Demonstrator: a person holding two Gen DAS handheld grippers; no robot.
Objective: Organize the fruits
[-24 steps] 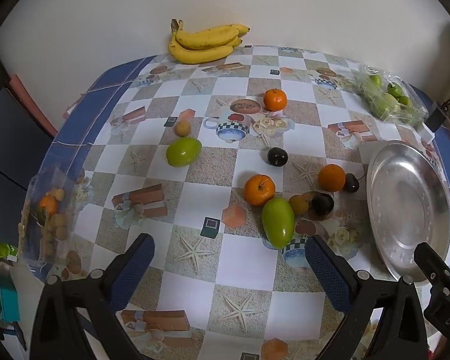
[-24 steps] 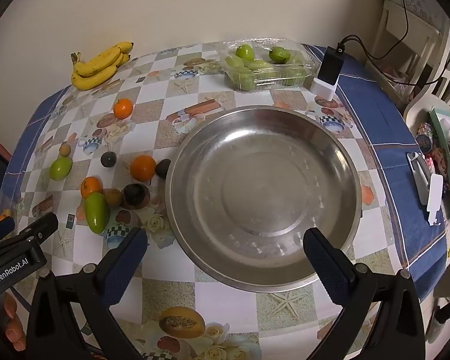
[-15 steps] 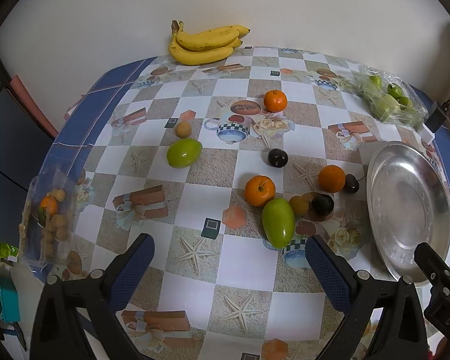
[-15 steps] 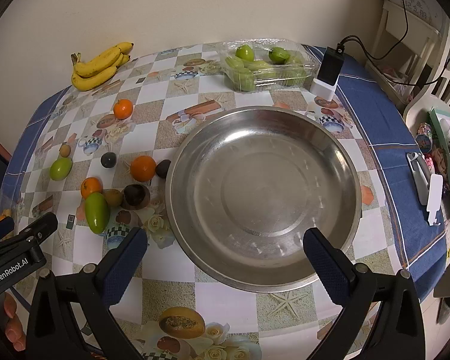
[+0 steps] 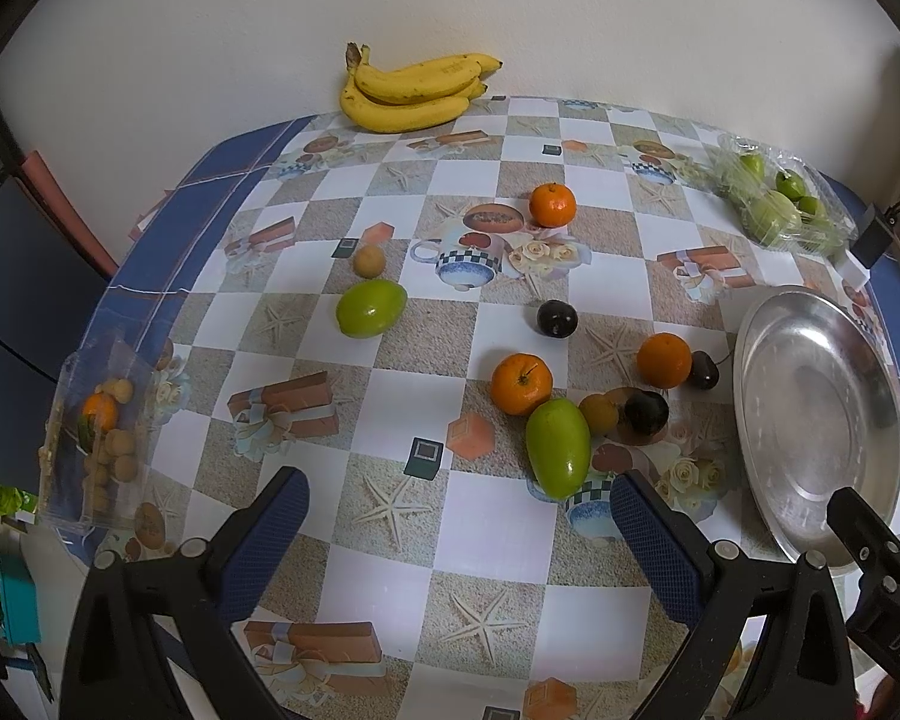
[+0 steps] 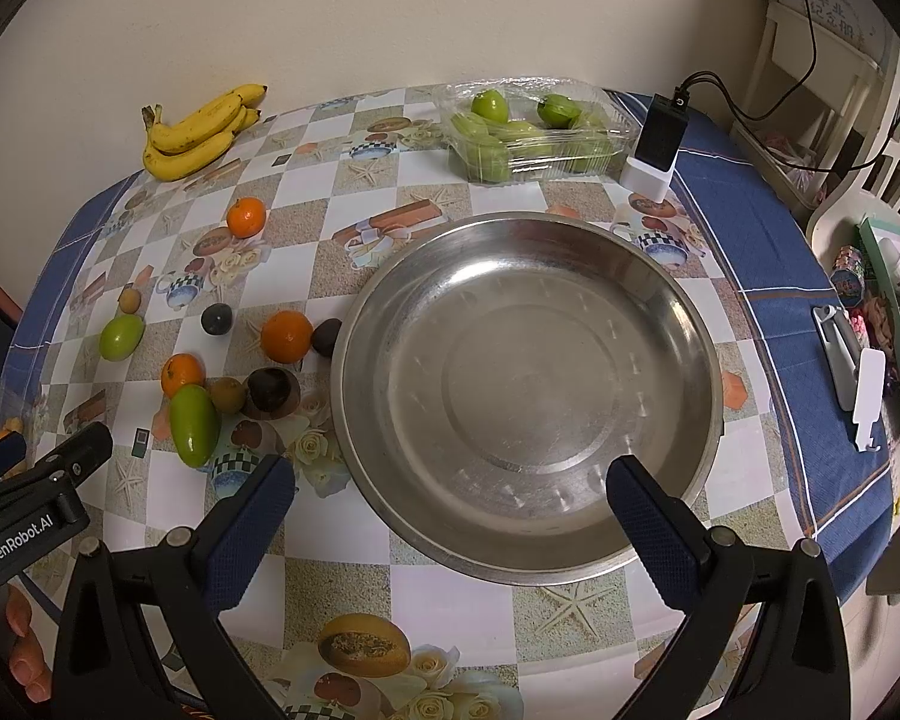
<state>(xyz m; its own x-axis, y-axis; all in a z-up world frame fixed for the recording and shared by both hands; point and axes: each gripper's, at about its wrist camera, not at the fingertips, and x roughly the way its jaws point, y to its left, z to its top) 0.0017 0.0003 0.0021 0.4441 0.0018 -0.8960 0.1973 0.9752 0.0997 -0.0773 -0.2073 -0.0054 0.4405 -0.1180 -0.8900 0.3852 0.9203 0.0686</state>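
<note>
Steel dish (image 6: 528, 396) bare; three oranges (image 5: 521, 384), two green mangoes (image 5: 557, 447) beside it; left gripper (image 5: 459, 531) and right gripper (image 6: 450, 516) both wide.

The left claw (image 5: 459, 531) has eased slightly forward toward the fruits.

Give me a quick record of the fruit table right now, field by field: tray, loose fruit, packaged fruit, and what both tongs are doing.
tray: round steel tray, nothing in it
bananas: one bunch at the far edge by the wall
oranges: three loose, nearest one beside the large green mango
second mango: lies apart, farther left
dark fruits: three small ones, one alone mid-table
packaged: green fruits in clear box
left tongs: open, holding nothing
right tongs: open, above the tray's near rim
</note>
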